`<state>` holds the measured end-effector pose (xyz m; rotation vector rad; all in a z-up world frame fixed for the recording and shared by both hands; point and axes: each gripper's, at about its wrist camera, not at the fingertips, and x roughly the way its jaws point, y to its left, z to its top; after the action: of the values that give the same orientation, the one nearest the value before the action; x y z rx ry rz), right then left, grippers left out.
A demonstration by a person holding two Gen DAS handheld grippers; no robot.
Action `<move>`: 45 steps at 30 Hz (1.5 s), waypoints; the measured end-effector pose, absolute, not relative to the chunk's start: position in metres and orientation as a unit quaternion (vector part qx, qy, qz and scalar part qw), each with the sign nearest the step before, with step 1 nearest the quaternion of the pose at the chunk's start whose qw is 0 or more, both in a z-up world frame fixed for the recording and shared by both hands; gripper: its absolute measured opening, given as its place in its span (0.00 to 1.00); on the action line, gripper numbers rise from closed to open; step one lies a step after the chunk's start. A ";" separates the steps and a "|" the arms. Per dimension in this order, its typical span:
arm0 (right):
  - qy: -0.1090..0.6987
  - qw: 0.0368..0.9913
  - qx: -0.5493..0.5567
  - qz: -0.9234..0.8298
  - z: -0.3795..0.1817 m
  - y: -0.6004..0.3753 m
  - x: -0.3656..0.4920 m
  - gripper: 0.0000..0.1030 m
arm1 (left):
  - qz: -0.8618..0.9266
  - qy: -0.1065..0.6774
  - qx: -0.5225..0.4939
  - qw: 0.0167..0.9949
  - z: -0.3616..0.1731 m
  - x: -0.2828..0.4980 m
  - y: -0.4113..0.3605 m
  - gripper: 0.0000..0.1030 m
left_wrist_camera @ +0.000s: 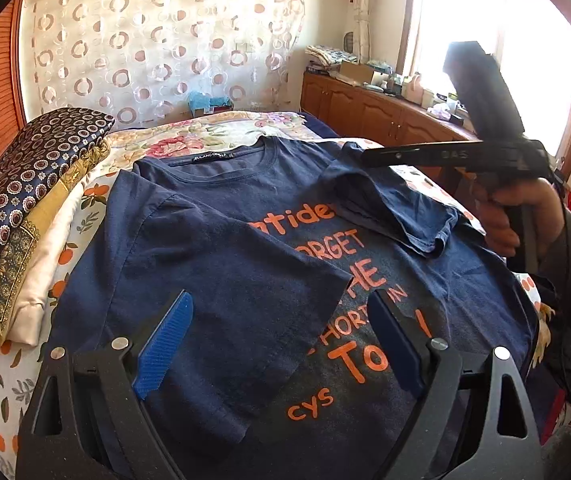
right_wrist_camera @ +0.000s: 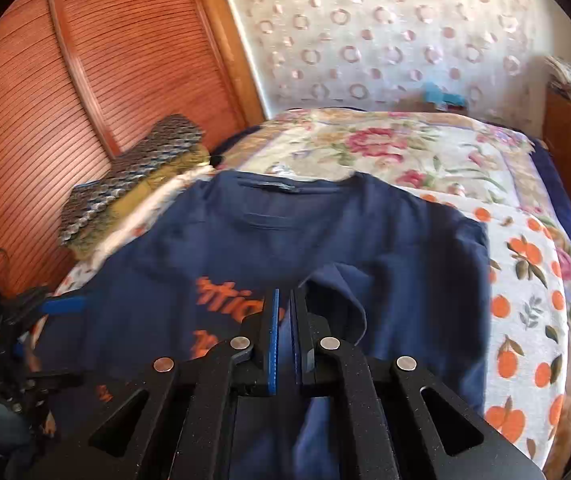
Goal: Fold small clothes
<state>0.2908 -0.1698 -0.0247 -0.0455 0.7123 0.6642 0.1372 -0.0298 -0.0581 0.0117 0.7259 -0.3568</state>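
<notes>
A navy T-shirt (left_wrist_camera: 221, 240) with orange lettering lies flat on the bed, collar away from me. Its left side is folded over the print. My left gripper (left_wrist_camera: 281, 316) is open and empty, hovering just above the shirt's lower middle. My right gripper (right_wrist_camera: 284, 308) is shut on the shirt's right sleeve (right_wrist_camera: 337, 296) and holds it lifted over the shirt's body. In the left wrist view the right gripper (left_wrist_camera: 369, 158) reaches in from the right, with the sleeve (left_wrist_camera: 397, 204) draped inward below it.
A stack of folded patterned fabrics (left_wrist_camera: 25, 208) lies at the bed's left edge beside a wooden slatted door (right_wrist_camera: 65, 80). The floral and orange-print bedspread (right_wrist_camera: 525, 280) shows to the right. A wooden cabinet (left_wrist_camera: 365, 108) with clutter stands under the window.
</notes>
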 end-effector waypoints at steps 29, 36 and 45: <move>0.385 0.899 -0.069 0.198 -0.080 -0.224 0.201 0.53 | -0.125 0.384 -0.009 0.915 -0.070 0.154 0.016 0.87; 0.367 0.907 -0.076 0.193 -0.087 -0.222 0.193 0.55 | -0.101 0.414 0.017 0.904 -0.094 0.161 0.021 0.87; 0.366 0.907 -0.074 0.194 -0.086 -0.225 0.193 0.56 | -0.097 0.435 0.042 0.894 -0.106 0.166 0.014 0.88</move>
<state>0.1929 -0.2248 -0.0858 -0.1533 0.7561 0.4000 0.1656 0.0136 -0.1058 0.0873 0.9012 -0.2012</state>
